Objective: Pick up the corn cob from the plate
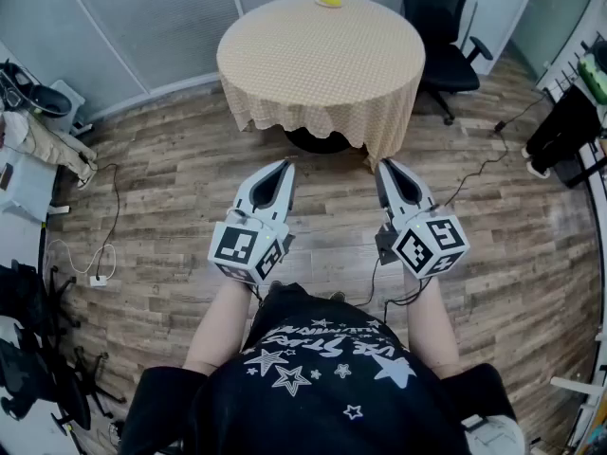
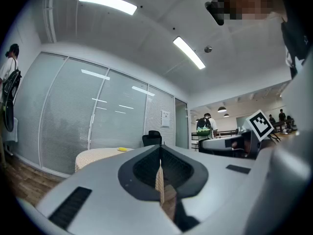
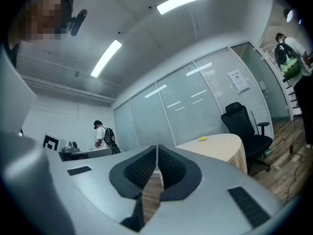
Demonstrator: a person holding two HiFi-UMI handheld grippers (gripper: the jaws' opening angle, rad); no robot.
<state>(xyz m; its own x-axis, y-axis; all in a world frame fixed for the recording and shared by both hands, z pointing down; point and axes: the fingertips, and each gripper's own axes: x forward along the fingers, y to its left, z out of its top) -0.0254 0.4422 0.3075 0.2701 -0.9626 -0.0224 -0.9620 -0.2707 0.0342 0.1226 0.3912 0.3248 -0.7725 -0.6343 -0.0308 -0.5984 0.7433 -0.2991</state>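
Observation:
A small yellow thing, the corn cob [image 1: 329, 0] on its plate, lies at the far edge of a round table [image 1: 322, 64] with a beige checked cloth. It shows as a yellow spot, the corn cob [image 2: 122, 149] in the left gripper view and the corn cob [image 3: 202, 139] in the right gripper view. My left gripper [image 1: 286, 166] and right gripper [image 1: 383, 167] are held level side by side, well short of the table. Both are shut with nothing between the jaws.
A black office chair [image 1: 444, 36] stands right of the table. Cables [image 1: 479, 171] run over the wooden floor. Bags and clutter [image 1: 33, 136] lie at the left, glass partition walls behind. People stand far off in both gripper views.

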